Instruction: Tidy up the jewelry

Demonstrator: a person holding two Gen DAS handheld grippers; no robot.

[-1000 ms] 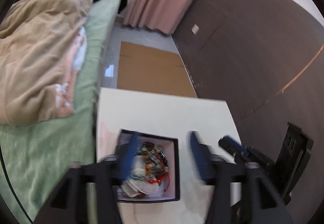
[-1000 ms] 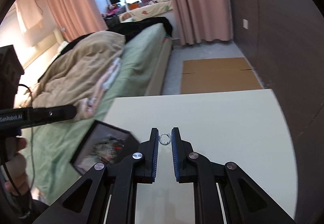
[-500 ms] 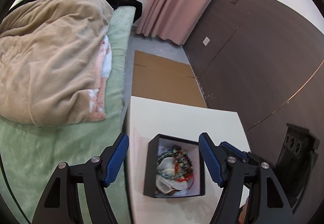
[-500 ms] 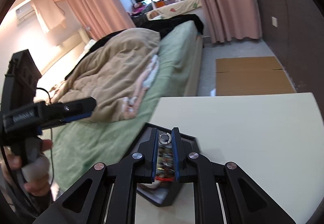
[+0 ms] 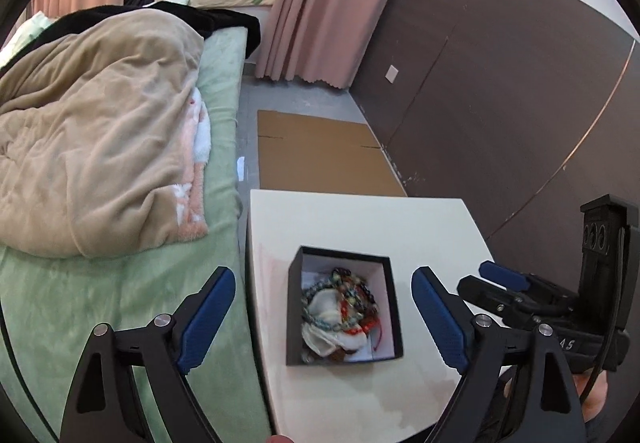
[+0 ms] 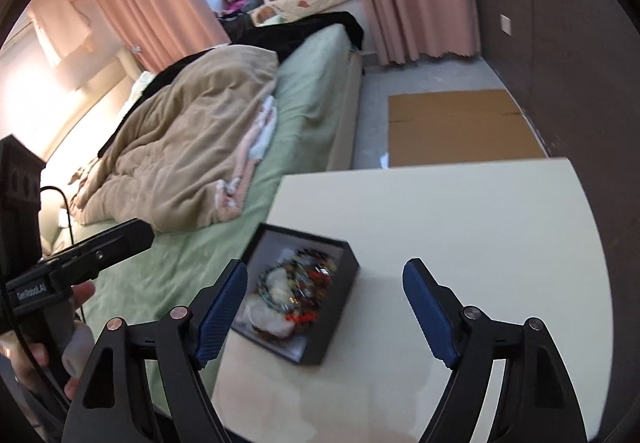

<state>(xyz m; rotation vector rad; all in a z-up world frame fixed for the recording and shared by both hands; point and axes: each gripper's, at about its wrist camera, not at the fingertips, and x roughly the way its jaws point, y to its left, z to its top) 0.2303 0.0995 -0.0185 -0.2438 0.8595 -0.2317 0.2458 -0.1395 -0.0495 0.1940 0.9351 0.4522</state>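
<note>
Both of your grippers have the jaws wide apart and they are opening more; nothing is pressed between the pads. The left gripper frames the black jewelry box, which sits on the white table near its left edge, close beside the bed. The right gripper hangs above the same box, with one blue pad at its left side and the other over bare table to the right. You have much free table beyond the box and to its right. Inside the box a heap of bead bracelets lies tangled on something white; in the right wrist view it is blurred, and I cannot make out single pieces. The near table edge is cut off by the gripper arms. Beyond the table are a flat cardboard sheet on the grey floor, a dark wall panel, pink curtains, and the green bed with a beige blanket.
</note>
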